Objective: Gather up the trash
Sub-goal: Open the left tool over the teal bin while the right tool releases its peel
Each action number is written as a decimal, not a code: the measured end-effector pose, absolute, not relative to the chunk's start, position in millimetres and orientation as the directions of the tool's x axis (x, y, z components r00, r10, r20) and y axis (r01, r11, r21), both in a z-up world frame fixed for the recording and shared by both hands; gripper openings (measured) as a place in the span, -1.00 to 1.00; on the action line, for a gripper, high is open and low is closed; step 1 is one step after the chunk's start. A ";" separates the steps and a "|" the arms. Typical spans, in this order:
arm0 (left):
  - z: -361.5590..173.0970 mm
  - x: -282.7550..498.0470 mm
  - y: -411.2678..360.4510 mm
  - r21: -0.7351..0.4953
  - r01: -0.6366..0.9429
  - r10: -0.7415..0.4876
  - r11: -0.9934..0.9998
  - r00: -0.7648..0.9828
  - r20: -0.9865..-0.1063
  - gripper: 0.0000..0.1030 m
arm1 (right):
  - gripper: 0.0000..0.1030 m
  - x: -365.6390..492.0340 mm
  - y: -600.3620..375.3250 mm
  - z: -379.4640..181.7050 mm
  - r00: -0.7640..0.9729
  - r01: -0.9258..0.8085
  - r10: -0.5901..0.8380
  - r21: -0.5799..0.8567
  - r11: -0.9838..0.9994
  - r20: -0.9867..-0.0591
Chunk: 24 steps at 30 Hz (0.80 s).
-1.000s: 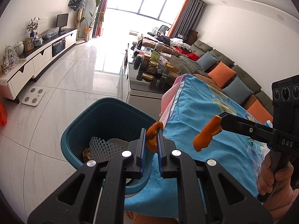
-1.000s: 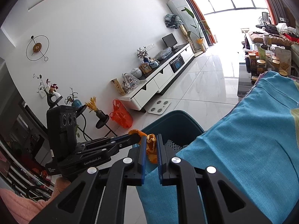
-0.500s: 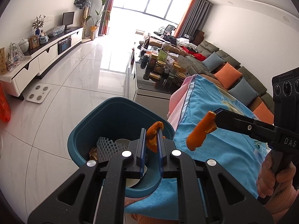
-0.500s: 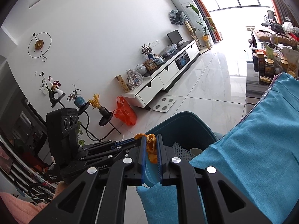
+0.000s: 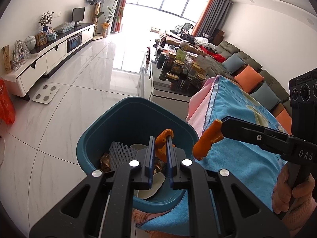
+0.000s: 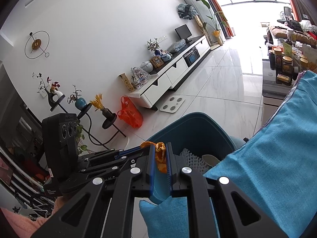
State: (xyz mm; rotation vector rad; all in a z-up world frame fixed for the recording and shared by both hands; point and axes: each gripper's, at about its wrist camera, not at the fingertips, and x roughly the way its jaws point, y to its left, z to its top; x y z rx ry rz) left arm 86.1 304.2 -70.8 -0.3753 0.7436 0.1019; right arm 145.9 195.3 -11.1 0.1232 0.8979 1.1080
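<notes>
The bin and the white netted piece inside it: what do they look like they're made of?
The bin looks like moulded plastic: teal, smooth, semi-matte, with rounded seamless walls. The white netted piece looks like soft foam mesh, probably a fruit sleeve, judging by its thick diamond lattice.

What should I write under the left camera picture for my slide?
Two grippers, left and right, each pinch an orange peel above a teal bin beside a blue towel.

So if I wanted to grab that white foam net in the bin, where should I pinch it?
Pinch the top edge of the white foam net, coming straight down from above. It stands fairly upright against the teal bin's near-left wall, its upper edge free, and its open mesh should squash easily between two fingers.
</notes>
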 end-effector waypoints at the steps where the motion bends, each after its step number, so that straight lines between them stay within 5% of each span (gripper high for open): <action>1: -72.0 87.1 304.2 -0.295 -0.225 -0.039 0.929 0.732 -0.680 -0.78 | -0.82 146.6 196.3 -12.9 0.142 -0.718 0.812 0.506 0.479 -0.566; 24: -97.0 111.7 307.3 -0.285 -0.248 -0.035 0.926 0.694 -0.719 -0.78 | -0.82 161.3 218.1 -36.0 0.127 -0.668 0.772 0.521 0.531 -0.623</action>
